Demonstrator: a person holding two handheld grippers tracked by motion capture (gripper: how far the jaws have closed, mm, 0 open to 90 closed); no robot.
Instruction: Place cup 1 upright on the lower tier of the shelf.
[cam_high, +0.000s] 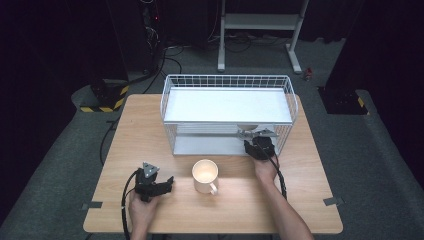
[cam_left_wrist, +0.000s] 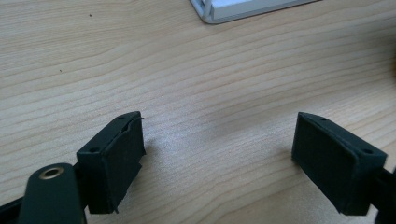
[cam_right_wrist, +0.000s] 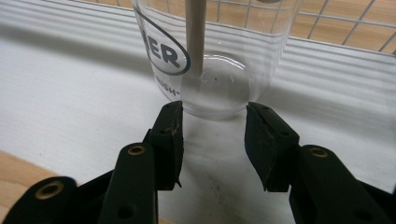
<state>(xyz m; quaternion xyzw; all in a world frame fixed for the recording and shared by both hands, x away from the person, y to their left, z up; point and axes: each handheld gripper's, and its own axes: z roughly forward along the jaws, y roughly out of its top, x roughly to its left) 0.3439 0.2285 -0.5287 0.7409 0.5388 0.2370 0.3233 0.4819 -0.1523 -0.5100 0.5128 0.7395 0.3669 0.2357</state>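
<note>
Clear plastic cup (cam_right_wrist: 219, 56) stands on the lower shelf of the white wire rack (cam_high: 172, 107), at its right end. My right gripper (cam_right_wrist: 214, 122) pinches the cup's base, a pad on each side. Step in hand, as I judge it: taking the cup off the shelf. Next move calls for drawing it straight out, low, clear of the upper shelf. Left gripper (cam_left_wrist: 219, 154) rests spread over bare table (cam_left_wrist: 187, 70), near the white mug (cam_high: 205, 175).
</note>
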